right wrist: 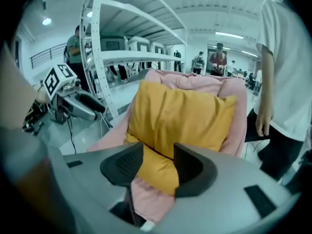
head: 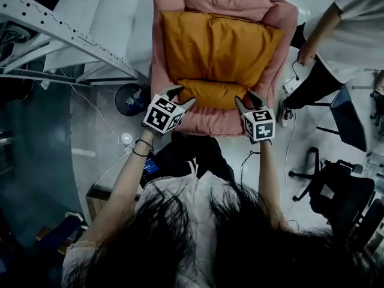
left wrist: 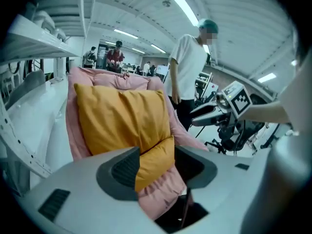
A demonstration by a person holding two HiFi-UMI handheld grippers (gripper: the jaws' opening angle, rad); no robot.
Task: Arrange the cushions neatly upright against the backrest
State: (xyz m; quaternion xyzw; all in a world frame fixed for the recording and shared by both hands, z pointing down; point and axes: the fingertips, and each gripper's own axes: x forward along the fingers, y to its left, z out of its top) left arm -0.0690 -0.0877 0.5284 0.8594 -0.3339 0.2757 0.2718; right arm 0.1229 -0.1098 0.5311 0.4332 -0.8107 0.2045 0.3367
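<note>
A: Currently left gripper point(head: 180, 96) and right gripper point(head: 247, 99) are each about half-open, pinching a front corner of the small orange fabric cushion point(head: 213, 93). It's lying flat on the seat of the pink padded armchair point(head: 210, 123).
B: OK. Large orange fabric cushion point(head: 219, 47) already stands against the backrest. Lift both corners evenly, tip it upright, lean it centred. Don't drag.

Lab hall, metal racking point(right wrist: 141, 57), strip lights point(left wrist: 183, 5)

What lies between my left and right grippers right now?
The lower orange cushion, lying on the pink chair; the head view shows the left gripper and right gripper at its two ends.
</note>
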